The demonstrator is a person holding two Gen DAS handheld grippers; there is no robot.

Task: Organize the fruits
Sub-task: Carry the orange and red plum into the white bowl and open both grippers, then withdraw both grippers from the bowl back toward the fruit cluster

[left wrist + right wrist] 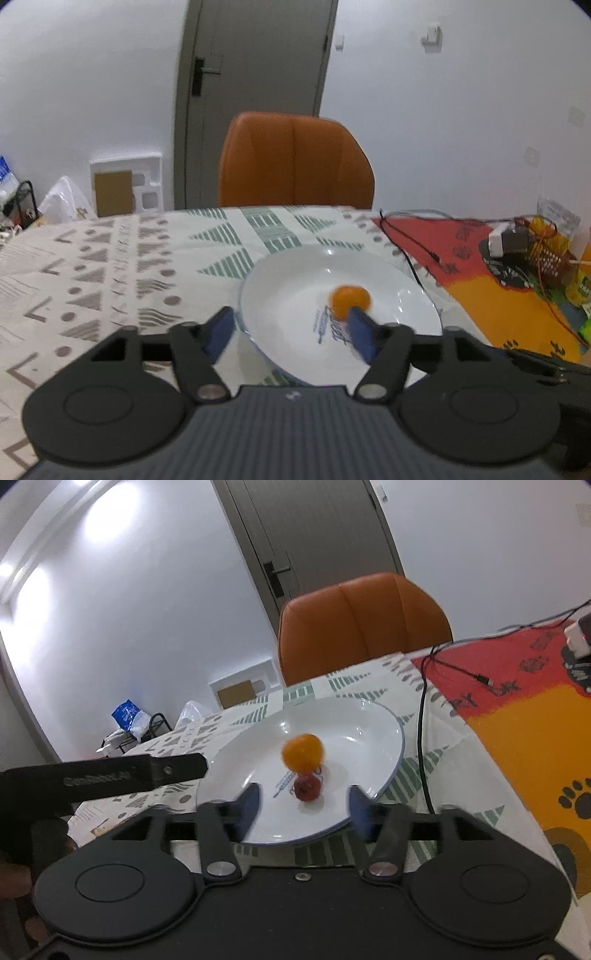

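A white plate [288, 280] sits on the patterned tablecloth. In it lies a small orange fruit [350, 298], blurred, just beyond the right blue pad of my left gripper [291, 330], which is open and holds nothing. The right wrist view shows the same plate [369, 731] with the orange fruit [303, 752] above a small dark red fruit [307, 787]. My right gripper [304, 806] is open at the plate's near rim. The red fruit lies ahead of the gap between its pads, untouched. A black finger of the left gripper [177, 766] reaches in from the left.
An orange chair [295, 162] stands behind the table. A black cable [421, 731] runs down the cloth right of the plate. Further right lie a red and orange mat [524, 716] and a basket with wires and boxes [535, 251].
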